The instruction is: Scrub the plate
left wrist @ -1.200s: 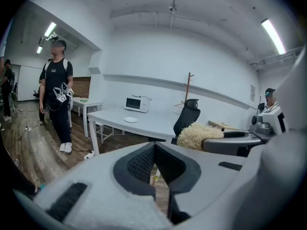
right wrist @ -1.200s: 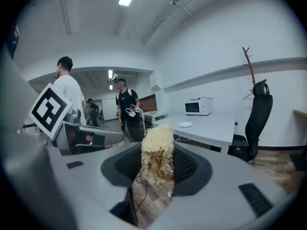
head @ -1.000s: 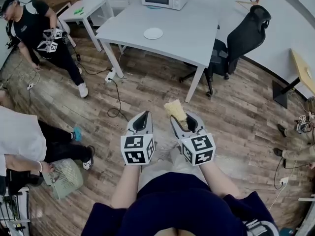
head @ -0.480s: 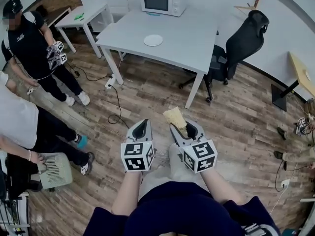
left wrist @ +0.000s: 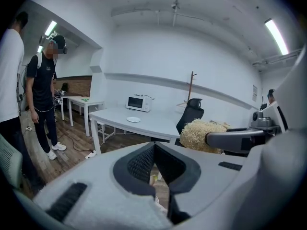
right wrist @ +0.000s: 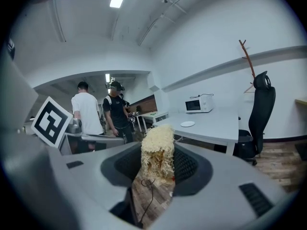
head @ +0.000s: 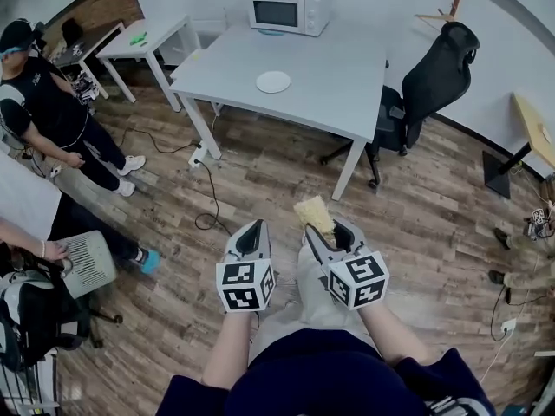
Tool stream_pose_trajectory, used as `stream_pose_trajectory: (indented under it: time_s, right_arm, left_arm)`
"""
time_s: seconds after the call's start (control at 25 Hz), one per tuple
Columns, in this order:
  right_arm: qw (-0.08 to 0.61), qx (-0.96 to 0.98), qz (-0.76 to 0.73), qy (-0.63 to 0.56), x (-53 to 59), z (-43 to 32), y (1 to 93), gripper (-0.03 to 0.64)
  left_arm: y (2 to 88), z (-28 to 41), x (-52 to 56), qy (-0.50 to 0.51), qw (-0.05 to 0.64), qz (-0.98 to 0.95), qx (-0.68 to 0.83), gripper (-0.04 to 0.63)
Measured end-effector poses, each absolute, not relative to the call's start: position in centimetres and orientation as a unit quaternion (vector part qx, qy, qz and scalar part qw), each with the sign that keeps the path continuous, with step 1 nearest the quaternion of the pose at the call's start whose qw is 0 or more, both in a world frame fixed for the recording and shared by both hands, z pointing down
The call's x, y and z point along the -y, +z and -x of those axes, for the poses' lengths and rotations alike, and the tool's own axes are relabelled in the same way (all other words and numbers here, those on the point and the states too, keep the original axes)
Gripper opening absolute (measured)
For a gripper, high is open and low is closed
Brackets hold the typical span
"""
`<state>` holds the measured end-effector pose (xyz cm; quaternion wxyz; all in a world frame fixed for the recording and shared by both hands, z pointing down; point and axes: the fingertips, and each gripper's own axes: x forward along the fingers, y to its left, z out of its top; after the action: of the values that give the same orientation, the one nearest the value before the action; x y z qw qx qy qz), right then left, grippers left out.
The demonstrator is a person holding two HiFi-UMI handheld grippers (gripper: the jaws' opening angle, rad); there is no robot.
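Note:
A small white plate [head: 273, 81] lies on the grey table [head: 329, 68], far ahead of me; it also shows as the plate [left wrist: 133, 120] and the plate [right wrist: 187, 124] in the two gripper views. My right gripper [head: 328, 227] is shut on a pale yellow fibrous scrubber [head: 314, 212], the scrubber [right wrist: 156, 150] sticking out past its jaws. My left gripper [head: 251, 230] is shut with nothing between its jaws [left wrist: 152, 163]. Both are held close to my body, well above the wooden floor and some way short of the table.
A white microwave [head: 287, 11] stands at the table's far end. A black office chair [head: 425, 72] sits to its right, a small white side table [head: 147, 37] to its left. Two people [head: 48, 111] stand at the left. Cables [head: 206, 176] lie on the floor.
The table and plate have shifted slightly in the head view as I moved. The person in black at the left has walked further left. Both grippers keep their states.

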<state>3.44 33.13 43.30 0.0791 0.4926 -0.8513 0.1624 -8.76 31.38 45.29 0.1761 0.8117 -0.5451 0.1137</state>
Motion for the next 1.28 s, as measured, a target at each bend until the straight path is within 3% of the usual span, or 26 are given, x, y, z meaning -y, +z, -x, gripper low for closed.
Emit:
stream_pose_trajectory:
  time_s: [1.28]
  right_arm:
    - [0.087, 0.881, -0.442, 0.146, 0.9, -4.2, 42.4, 0.175]
  left_arm:
    - [45.1, 7.9, 2.0, 0.105, 0.196, -0.789, 0.573, 0.018]
